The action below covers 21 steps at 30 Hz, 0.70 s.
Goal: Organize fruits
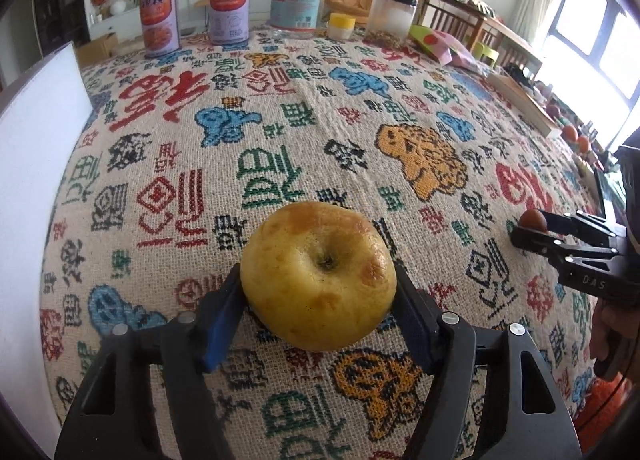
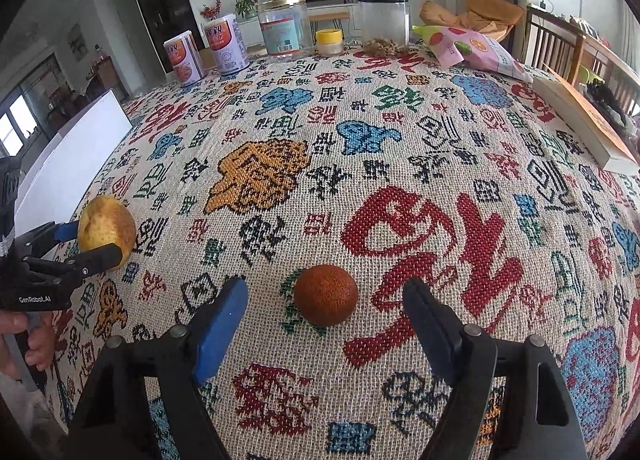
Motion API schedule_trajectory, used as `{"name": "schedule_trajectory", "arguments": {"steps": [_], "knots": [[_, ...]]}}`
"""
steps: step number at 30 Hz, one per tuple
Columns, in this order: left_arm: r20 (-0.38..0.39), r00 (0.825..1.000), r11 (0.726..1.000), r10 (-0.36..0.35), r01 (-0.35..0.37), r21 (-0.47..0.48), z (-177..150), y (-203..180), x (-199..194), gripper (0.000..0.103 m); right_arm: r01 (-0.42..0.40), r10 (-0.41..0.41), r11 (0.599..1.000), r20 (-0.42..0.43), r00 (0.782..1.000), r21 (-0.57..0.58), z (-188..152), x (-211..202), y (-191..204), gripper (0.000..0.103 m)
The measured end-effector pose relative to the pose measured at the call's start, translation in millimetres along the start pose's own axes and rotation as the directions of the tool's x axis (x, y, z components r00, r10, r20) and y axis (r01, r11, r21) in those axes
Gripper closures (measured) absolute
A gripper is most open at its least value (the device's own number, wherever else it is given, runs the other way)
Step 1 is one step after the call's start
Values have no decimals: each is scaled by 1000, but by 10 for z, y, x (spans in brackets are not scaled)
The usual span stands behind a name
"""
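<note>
left wrist view: my left gripper point(image 1: 320, 292) pinches the yellow apple point(image 1: 319, 275) near its edge, might slip; right gripper point(image 2: 324, 300) wide around the small orange fruit point(image 2: 325, 295).

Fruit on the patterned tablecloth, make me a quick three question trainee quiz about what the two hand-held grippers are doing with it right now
1. True or false: the left hand-held gripper is shut on the yellow apple.
2. What lies on the tablecloth between the open fingers of the right hand-held gripper?
A. a banana
B. a small orange
C. a lemon
3. Fill in: the orange is touched by ____ of the right gripper's fingers.

Key: 1 true; 2 B; 3 neither.
</note>
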<state>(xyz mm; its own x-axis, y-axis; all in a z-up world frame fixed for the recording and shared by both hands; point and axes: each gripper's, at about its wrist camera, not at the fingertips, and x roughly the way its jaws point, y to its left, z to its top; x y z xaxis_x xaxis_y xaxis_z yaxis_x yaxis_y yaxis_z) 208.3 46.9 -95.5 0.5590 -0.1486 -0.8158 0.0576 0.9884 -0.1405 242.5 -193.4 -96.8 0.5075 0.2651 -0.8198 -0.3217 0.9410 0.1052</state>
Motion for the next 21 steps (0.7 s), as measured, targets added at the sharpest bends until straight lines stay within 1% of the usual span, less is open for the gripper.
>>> {"name": "schedule_trajectory", "arguments": {"steps": [1, 2, 3, 4, 5, 6, 7, 8, 9, 10, 11, 13, 15, 16, 18, 19, 21], "knots": [[0, 1000, 1000, 16, -16, -4, -12, -1, -25, 33, 19, -20, 1000, -43, 999, -20, 4, 84, 23, 54], [4, 1000, 1000, 22, -22, -13, -39, 1, -86, 33, 72, -73, 995, -17, 997, -62, 8, 61, 78, 74], [9, 1000, 999, 3, -3, -38, -67, 21, -200, 33, 80, -82, 995, -32, 996, -57, 8, 53, 88, 74], [18, 999, 996, -49, 50, -79, -99, 62, -367, 33, 67, -68, 997, -28, 997, -28, 6, -2, 86, 74], [32, 992, 985, -122, 125, -122, -136, 101, -585, 33, 52, -52, 999, -11, 999, -11, 6, -89, 112, 74], [47, 981, 969, -187, 192, -156, -178, 135, -832, 33, 27, -27, 1000, 2, 1000, -2, 18, -185, 159, 74], [61, 970, 955, -234, 241, -174, -219, 175, -1086, 33, -16, 16, 1000, 9, 1000, -1, 46, -287, 246, 74], [84, 959, 942, -270, 281, -181, -257, 223, -1376, 33, -62, 62, 998, 13, 998, -8, 90, -380, 372, 74], [108, 951, 935, -289, 304, -179, -285, 287, -1659, 33, -106, 107, 994, 14, 994, -28, 146, -469, 533, 74], [130, 948, 934, -289, 310, -179, -304, 373, -1929, 33, -152, 153, 987, 14, 988, -55, 209, -558, 727, 74], [157, 948, 935, -277, 304, -182, -304, 490, -2191, 32, -200, 202, 976, 14, 979, -89, 274, -647, 954, 74], [203, 956, 942, -214, 257, -218, -277, 813, -2624, 32, -292, 298, 940, 5, 955, -174, 385, -823, 1506, 74], [218, 967, 937, -131, 193, -292, -219, 1248, -2862, 32, -375, 385, 892, -10, 923, -255, 463, -969, 2052, 74], [215, 973, 930, -88, 157, -331, -186, 1463, -2900, 32, -410, 423, 864, -22, 906, -292, 490, -1020, 2349, 74], [177, 984, 920, 26, 46, -390, -114, 1875, -2813, 32, -458, 474, 813, -48, 879, -359, 558, -1040, 2893, 73], [148, 986, 910, 81, -13, -414, -80, 2074, -2685, 32, -468, 483, 794, -63, 873, -387, 602, -1009, 3137, 73], [69, 985, 878, 156, -107, -466, -40, 2441, -2351, 32, -469, 474, 770, -105, 874, -432, 683, -850, 3590, 73]]}}
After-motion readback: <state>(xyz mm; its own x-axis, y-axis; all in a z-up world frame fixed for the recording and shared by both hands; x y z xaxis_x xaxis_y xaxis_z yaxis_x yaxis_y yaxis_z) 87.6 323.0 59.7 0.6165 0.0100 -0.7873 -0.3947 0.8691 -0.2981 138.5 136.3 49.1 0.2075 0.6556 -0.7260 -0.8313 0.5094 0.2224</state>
